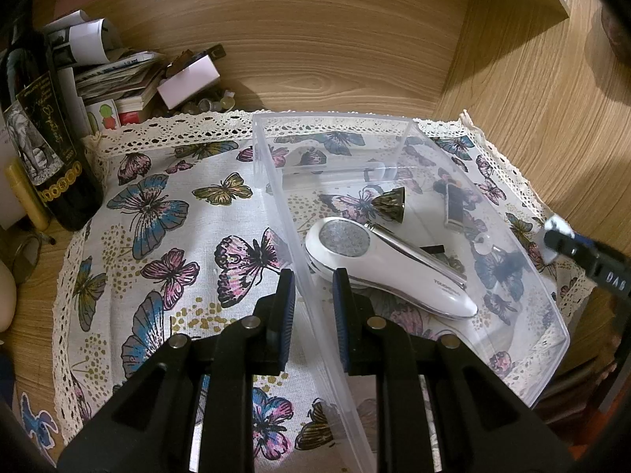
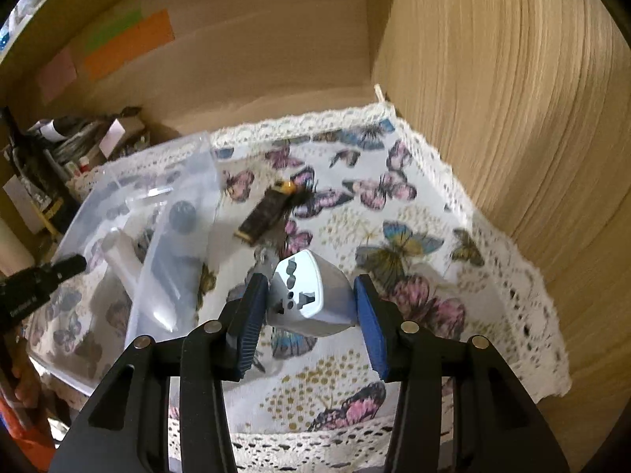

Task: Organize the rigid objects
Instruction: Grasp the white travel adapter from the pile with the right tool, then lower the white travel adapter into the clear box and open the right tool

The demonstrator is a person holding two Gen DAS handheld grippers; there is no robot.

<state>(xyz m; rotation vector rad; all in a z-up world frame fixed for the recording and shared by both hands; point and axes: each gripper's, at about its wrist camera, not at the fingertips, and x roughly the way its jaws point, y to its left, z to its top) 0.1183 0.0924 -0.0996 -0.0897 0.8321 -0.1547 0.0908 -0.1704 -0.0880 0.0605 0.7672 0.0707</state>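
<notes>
A clear plastic bin (image 1: 276,165) stands on the butterfly cloth (image 1: 165,213). In it lie a white handheld lint shaver (image 1: 390,272) and a small bronze cone (image 1: 392,203). My left gripper (image 1: 313,295) straddles the bin's near left wall, its blue pads close on either side of it. My right gripper (image 2: 309,307) is shut on a white travel plug adapter (image 2: 311,295), held above the cloth right of the bin (image 2: 118,205). A dark rectangular object with an orange tip (image 2: 264,213) lies on the cloth beyond the adapter. The right gripper's tip also shows in the left wrist view (image 1: 560,236).
A dark wine bottle (image 1: 43,134) stands at the far left. Papers, books and small clutter (image 1: 126,75) are piled at the back left. Wooden walls (image 1: 532,90) close the back and right side. The lace cloth edge (image 2: 544,315) hangs near the right wall.
</notes>
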